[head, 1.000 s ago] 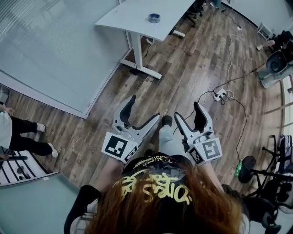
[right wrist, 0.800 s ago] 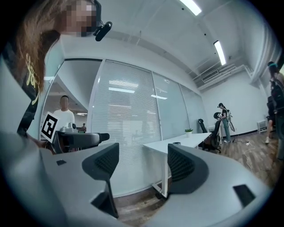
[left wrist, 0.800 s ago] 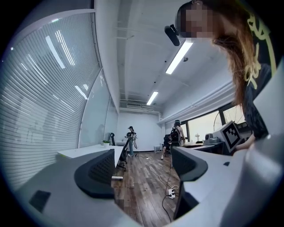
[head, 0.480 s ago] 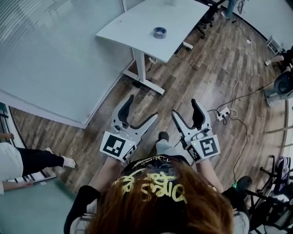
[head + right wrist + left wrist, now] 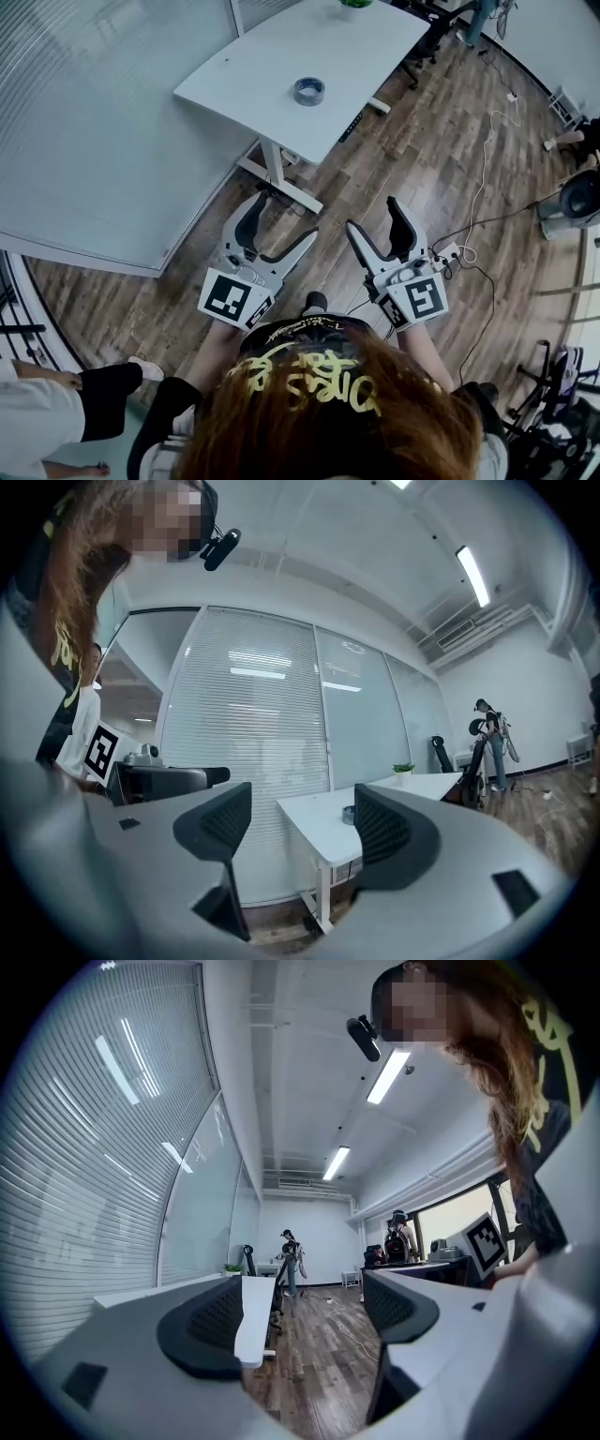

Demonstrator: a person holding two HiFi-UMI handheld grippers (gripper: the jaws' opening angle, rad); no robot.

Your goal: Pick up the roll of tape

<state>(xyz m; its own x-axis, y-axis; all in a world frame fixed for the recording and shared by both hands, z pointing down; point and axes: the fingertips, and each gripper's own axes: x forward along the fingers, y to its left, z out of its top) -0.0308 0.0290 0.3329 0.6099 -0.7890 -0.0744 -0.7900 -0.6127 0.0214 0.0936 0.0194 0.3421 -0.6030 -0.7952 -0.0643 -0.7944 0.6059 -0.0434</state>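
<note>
The roll of tape (image 5: 308,91), a small grey-blue ring, lay flat mid-worktop (image 5: 253,70); left gripper (image 5: 289,217) and right gripper (image 5: 372,216), fingers spread and empty, hung well short of that worktop

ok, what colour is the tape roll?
Bluish-grey roll of tape, on the white desk; clearest in the head view.

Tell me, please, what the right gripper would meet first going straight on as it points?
Probably the white table, at its near edge; nothing else lies before the right gripper, though depth is unclear.
</note>
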